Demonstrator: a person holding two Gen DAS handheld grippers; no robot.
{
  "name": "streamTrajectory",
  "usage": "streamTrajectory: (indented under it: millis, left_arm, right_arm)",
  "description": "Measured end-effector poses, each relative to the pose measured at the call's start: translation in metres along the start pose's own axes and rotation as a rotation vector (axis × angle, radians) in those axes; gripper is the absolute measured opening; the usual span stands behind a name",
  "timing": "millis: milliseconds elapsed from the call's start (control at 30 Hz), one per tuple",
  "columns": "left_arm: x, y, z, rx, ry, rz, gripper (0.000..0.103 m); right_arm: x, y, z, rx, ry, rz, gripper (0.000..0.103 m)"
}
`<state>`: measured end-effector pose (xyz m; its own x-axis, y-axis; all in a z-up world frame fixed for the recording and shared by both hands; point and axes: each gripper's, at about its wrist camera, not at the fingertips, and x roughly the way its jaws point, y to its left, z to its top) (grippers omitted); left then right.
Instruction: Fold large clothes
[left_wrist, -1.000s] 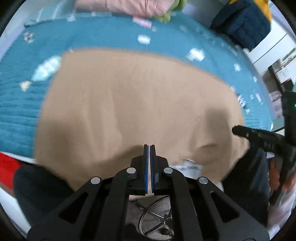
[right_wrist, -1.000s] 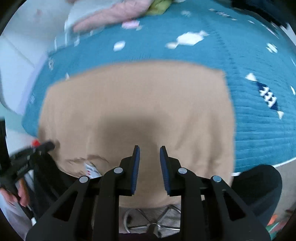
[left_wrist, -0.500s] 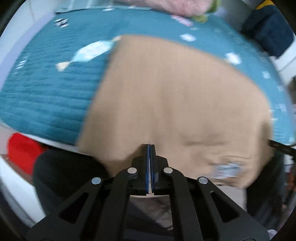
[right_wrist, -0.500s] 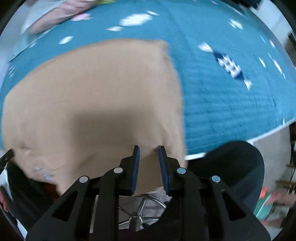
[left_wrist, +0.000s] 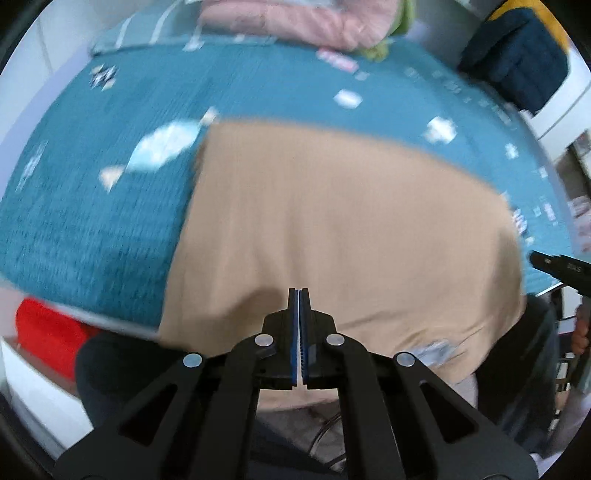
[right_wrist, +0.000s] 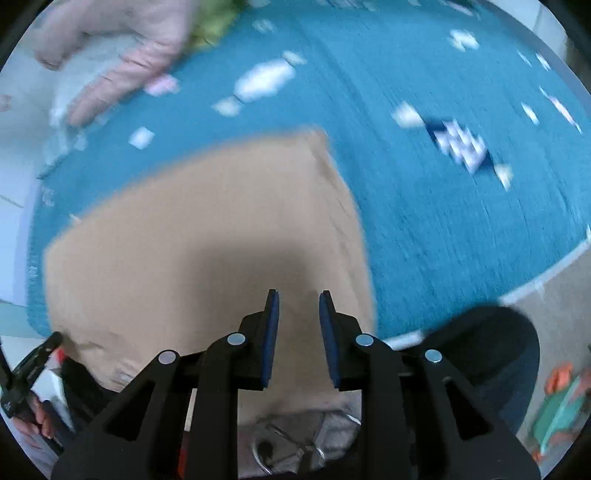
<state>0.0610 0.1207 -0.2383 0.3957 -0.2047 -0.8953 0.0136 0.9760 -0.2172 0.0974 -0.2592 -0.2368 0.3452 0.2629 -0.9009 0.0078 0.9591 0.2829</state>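
Note:
A tan garment (left_wrist: 332, 229) lies flat and folded on the teal patterned blanket (left_wrist: 92, 206). Its near edge, with a small label (left_wrist: 432, 349), hangs over the front of the bed. My left gripper (left_wrist: 298, 290) hovers over the near edge, left of the middle, shut, with no cloth visibly between its pads. In the right wrist view the garment (right_wrist: 207, 236) fills the left half. My right gripper (right_wrist: 297, 293) hovers near its right edge (right_wrist: 351, 229). Its jaws are opening, with nothing between them. Each gripper's tip shows at the other view's side.
Pink clothes (left_wrist: 295, 18) and a green piece (left_wrist: 380, 50) are piled at the blanket's far edge. A dark blue and yellow item (left_wrist: 517, 55) sits far right. A red object (left_wrist: 48, 332) lies low left. The person's dark trouser legs (right_wrist: 491, 350) flank a chair base below.
Both cameras swung apart. The left gripper moved toward the garment's left side, and the right gripper toward its right edge. Both rose slightly. The garment stayed flat.

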Motion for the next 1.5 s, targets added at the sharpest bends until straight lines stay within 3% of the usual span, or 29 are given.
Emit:
streamTrajectory:
  millis: [167, 233, 367, 467, 533, 633, 667, 733, 867, 900, 967, 1067, 1133, 1233, 1300, 1367, 1433, 1500]
  left_arm:
    - [0.02, -0.04, 0.046, 0.012, -0.066, -0.076, 0.003]
    - [0.033, -0.059, 0.059, 0.051, -0.09, -0.053, 0.003]
    - [0.084, -0.061, 0.07, 0.023, -0.04, -0.071, 0.003]
    - [0.107, -0.038, 0.069, -0.059, -0.039, -0.128, 0.002]
    - [0.103, -0.022, 0.067, -0.111, -0.038, -0.174, 0.002]
    - [0.089, -0.007, 0.067, -0.096, -0.07, -0.082, 0.003]
    - [0.083, 0.001, 0.066, -0.092, -0.079, -0.026, 0.003]
    - [0.075, 0.018, 0.062, -0.114, -0.081, 0.0, 0.003]
    - [0.067, 0.047, 0.046, -0.166, -0.077, 0.042, 0.003]
    - [0.064, 0.051, 0.043, -0.184, -0.079, 0.051, 0.002]
    - [0.05, 0.051, 0.034, -0.205, -0.092, 0.095, 0.003]
    - [0.035, 0.022, 0.019, -0.138, -0.088, 0.025, 0.003]
    - [0.037, -0.004, 0.009, -0.083, -0.064, -0.008, 0.003]
    - [0.052, -0.037, -0.006, 0.0, -0.005, -0.012, 0.004]
    - [0.066, -0.042, -0.012, 0.022, 0.011, 0.062, 0.003]
    - [0.069, -0.036, -0.017, 0.002, 0.001, 0.058, 0.003]
    - [0.065, -0.03, -0.02, -0.013, 0.004, 0.049, 0.003]
    - [0.057, -0.018, -0.024, -0.018, 0.005, 0.105, 0.003]
  right_arm:
    - [0.026, 0.067, 0.029, -0.127, -0.042, 0.098, 0.023]
    - [0.048, 0.093, 0.035, -0.163, -0.03, 0.14, 0.023]
    - [0.092, 0.128, 0.043, -0.217, 0.022, 0.161, 0.021]
    - [0.118, 0.122, 0.046, -0.227, 0.049, 0.072, 0.011]
    - [0.117, 0.095, 0.045, -0.167, 0.064, 0.116, 0.0]
    - [0.103, 0.046, 0.047, -0.07, 0.055, 0.135, 0.0]
    - [0.095, 0.027, 0.047, -0.038, 0.043, 0.095, 0.0]
    - [0.081, 0.002, 0.045, -0.012, 0.004, -0.029, 0.0]
    - [0.072, -0.057, 0.037, 0.152, 0.011, -0.038, 0.0]
    - [0.065, -0.062, 0.034, 0.187, -0.005, -0.104, 0.0]
    - [0.045, -0.062, 0.025, 0.194, -0.058, -0.16, 0.006]
    - [0.027, -0.032, 0.006, 0.125, -0.055, -0.035, 0.006]
    - [0.026, 0.001, -0.008, 0.027, -0.033, 0.003, 0.006]
    - [0.043, 0.05, -0.035, -0.094, 0.069, 0.12, 0.006]
    - [0.063, 0.067, -0.05, -0.157, 0.137, 0.057, 0.006]
    - [0.085, 0.066, -0.062, -0.195, 0.165, -0.084, 0.0]
    - [0.088, 0.052, -0.061, -0.14, 0.188, -0.088, 0.0]
    - [0.079, 0.039, -0.056, -0.079, 0.168, -0.128, 0.0]
